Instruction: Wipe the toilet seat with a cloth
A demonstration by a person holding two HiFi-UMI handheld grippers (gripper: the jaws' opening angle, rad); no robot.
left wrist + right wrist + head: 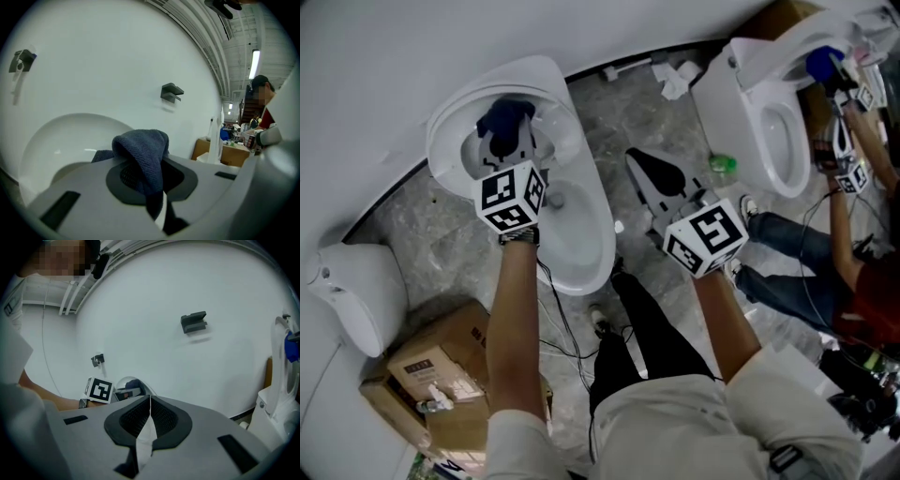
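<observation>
A white toilet (581, 234) stands by the curved wall with its lid (56, 145) raised. My left gripper (511, 141) reaches over the back part of the seat and is shut on a dark blue cloth (504, 120). In the left gripper view the cloth (143, 150) bulges up between the closed jaws of the left gripper (147, 180), right in front of the lid. My right gripper (649, 176) hovers over the floor to the right of the toilet, shut with nothing in it. The right gripper (150, 401) faces the white wall, with the left gripper's marker cube (99, 390) at its left.
A second toilet (750, 103) stands at the right, where another person (853, 272) works with grippers and a blue cloth (823, 64). A green bottle (724, 165) lies beside it. A cardboard box (441, 370) and a white tank (356, 295) sit at lower left. Cables trail over the floor.
</observation>
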